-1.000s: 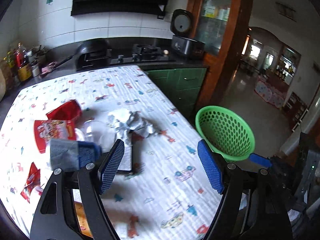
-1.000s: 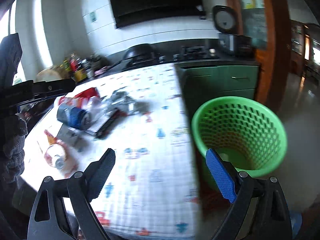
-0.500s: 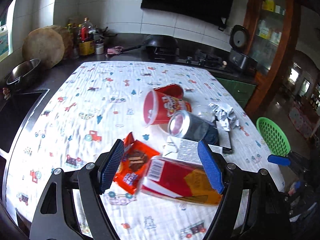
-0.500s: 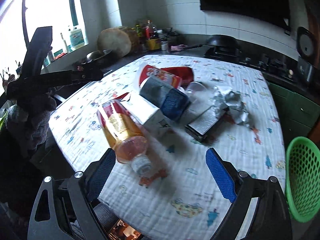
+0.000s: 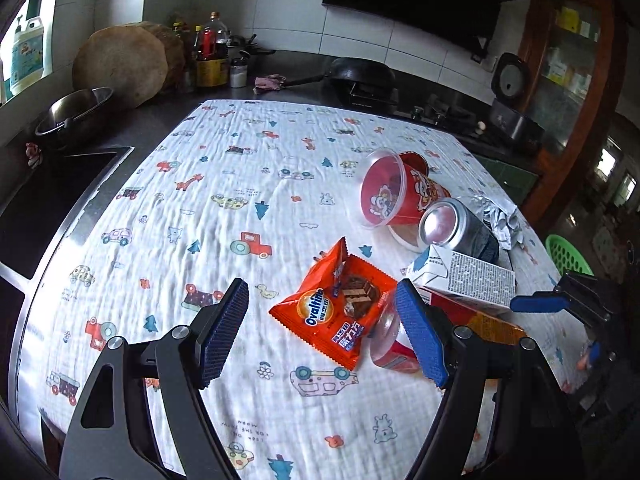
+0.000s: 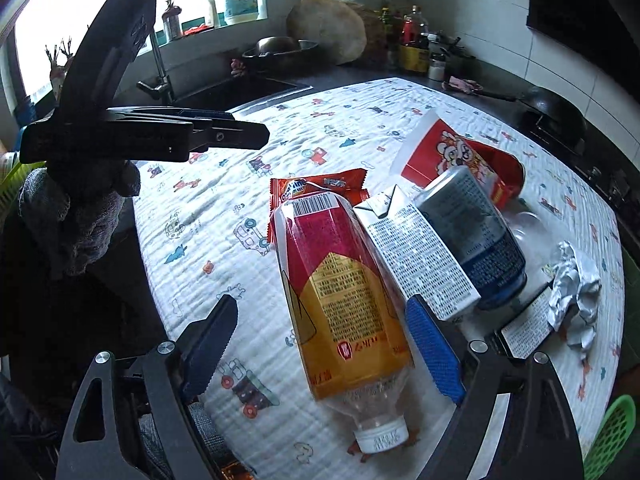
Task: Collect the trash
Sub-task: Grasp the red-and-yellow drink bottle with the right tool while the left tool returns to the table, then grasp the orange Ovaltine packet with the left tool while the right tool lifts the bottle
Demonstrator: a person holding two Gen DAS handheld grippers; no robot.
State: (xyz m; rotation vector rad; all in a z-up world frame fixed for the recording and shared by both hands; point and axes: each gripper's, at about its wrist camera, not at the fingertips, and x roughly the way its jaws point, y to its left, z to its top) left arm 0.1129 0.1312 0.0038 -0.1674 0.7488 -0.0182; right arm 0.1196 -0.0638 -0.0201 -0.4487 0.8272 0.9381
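Observation:
The trash lies in a heap on a printed white tablecloth [image 5: 224, 200]. My left gripper [image 5: 320, 328] hovers open over an orange Ovaltine wrapper [image 5: 340, 308], which lies between its fingers without touching the pads. My right gripper [image 6: 322, 346] straddles a lying plastic bottle [image 6: 344, 280] with a red and gold label. Its jaws are closing, and the pads are still off the bottle. Beside the bottle lie a white carton [image 6: 416, 256], a silver and blue can [image 6: 480, 232], a red cup [image 6: 452, 156] on its side and crumpled foil [image 6: 576, 288].
A green mesh basket [image 5: 568, 252] stands off the table's far right edge, and its rim [image 6: 612, 436] shows at the lower right. A gloved hand [image 6: 80, 216] holds the left gripper [image 6: 160, 136]. A sink [image 5: 48, 200], bowl, bottles and stove line the counter.
Both views swung left from the basket to the trash heap. The left gripper came over the orange wrapper, the right one over the bottle, and the right jaws narrowed slightly.

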